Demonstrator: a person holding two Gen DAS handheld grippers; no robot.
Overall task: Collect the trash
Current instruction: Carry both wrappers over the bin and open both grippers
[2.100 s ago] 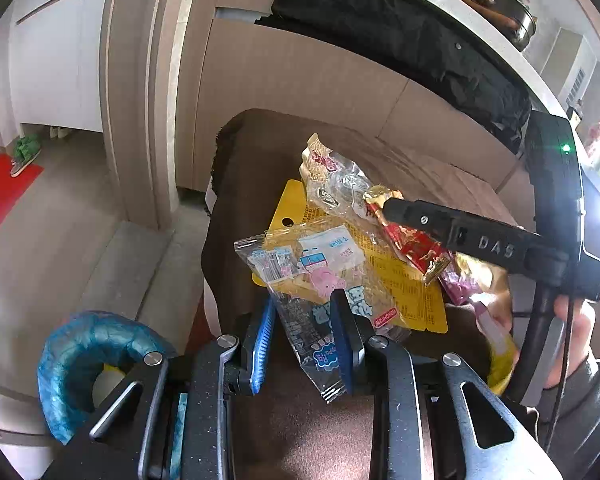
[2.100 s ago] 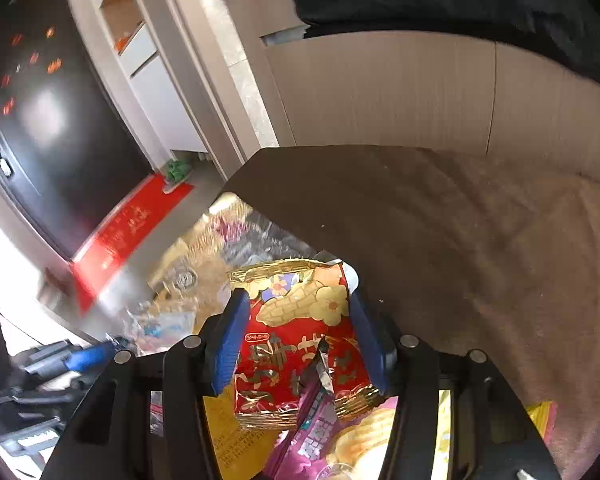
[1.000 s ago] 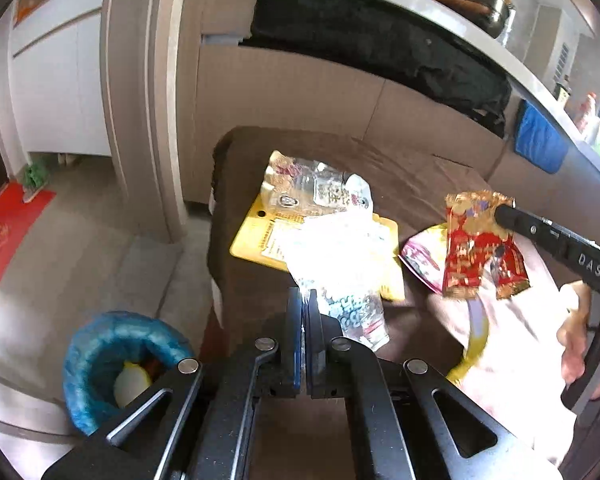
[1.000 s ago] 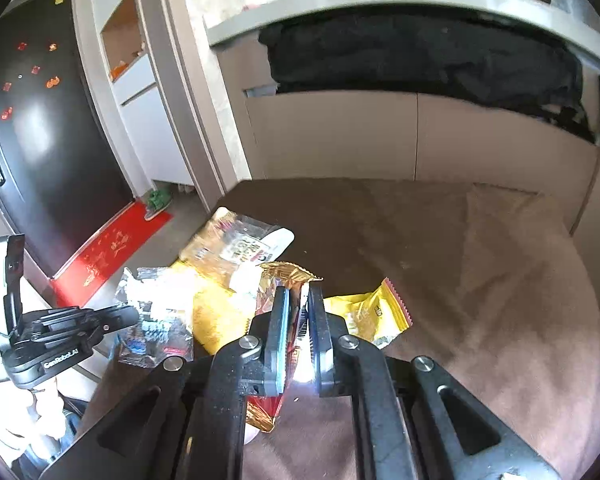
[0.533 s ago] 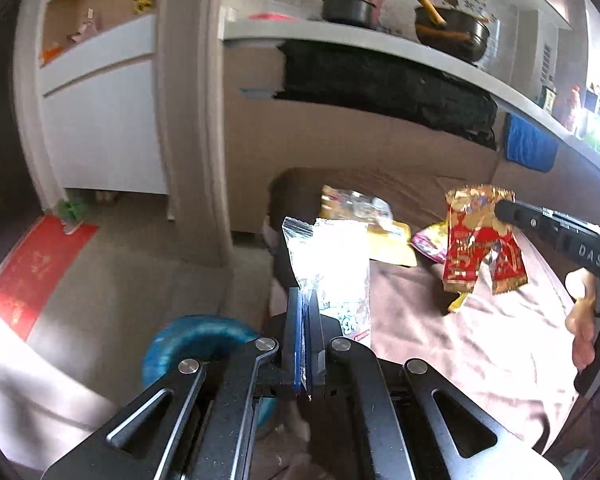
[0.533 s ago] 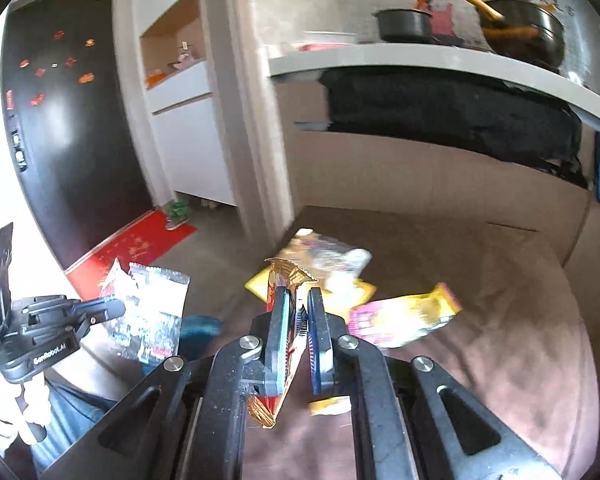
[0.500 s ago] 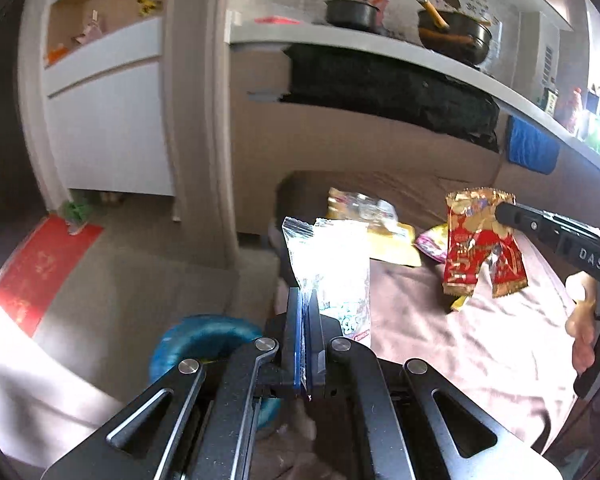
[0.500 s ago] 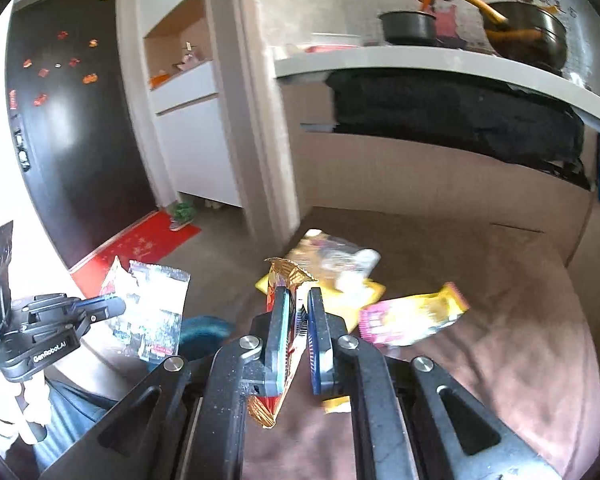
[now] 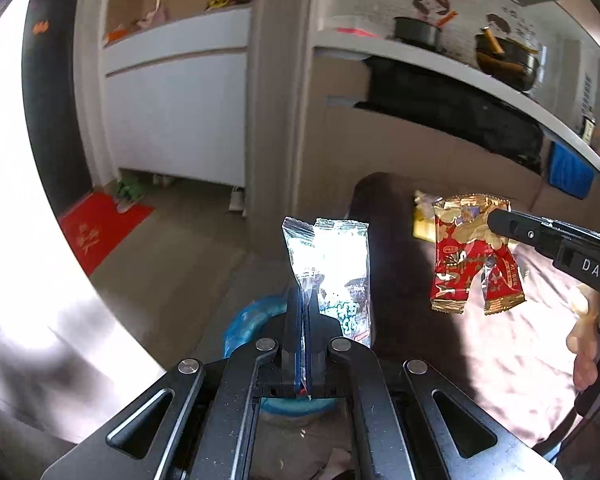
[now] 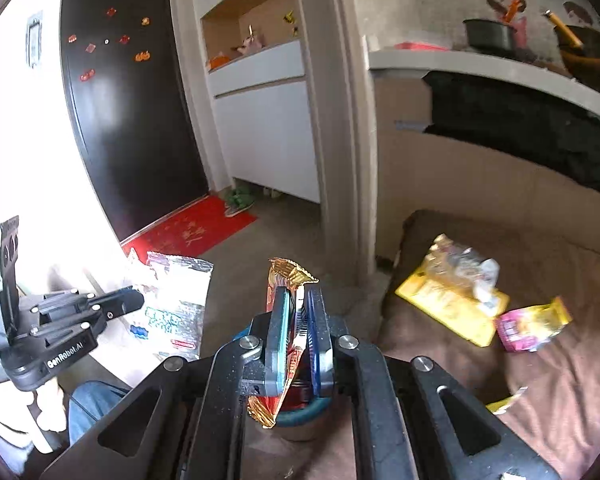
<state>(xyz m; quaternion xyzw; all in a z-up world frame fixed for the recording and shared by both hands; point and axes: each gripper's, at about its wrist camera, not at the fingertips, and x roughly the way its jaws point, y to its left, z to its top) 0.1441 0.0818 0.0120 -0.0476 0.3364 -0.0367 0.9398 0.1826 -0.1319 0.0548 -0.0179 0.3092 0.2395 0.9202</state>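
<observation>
The left tongs [image 9: 305,312] are clamped tight on a clear silvery wrapper [image 9: 332,264], which stands up from between the closed fingers, lifted off the sofa and hanging above the blue-lined trash bin [image 9: 244,324] on the floor. The right tongs [image 10: 298,320] are pinched on a red and gold snack wrapper [image 10: 288,276], gripped on edge so its crimped gold end pokes up past the fingertips; from the left wrist view that same wrapper [image 9: 472,256] dangles in the air over the brown sofa cushion [image 10: 540,380]. Part of the bin's blue rim shows just under the right tongs as well. Left behind on the cushion are a yellow card [image 10: 448,308] with a crumpled clear packet [image 10: 464,264] lying on it, and beside them a pink and yellow wrapper [image 10: 532,324]. A red doormat [image 10: 192,232] lies by the dark door.
</observation>
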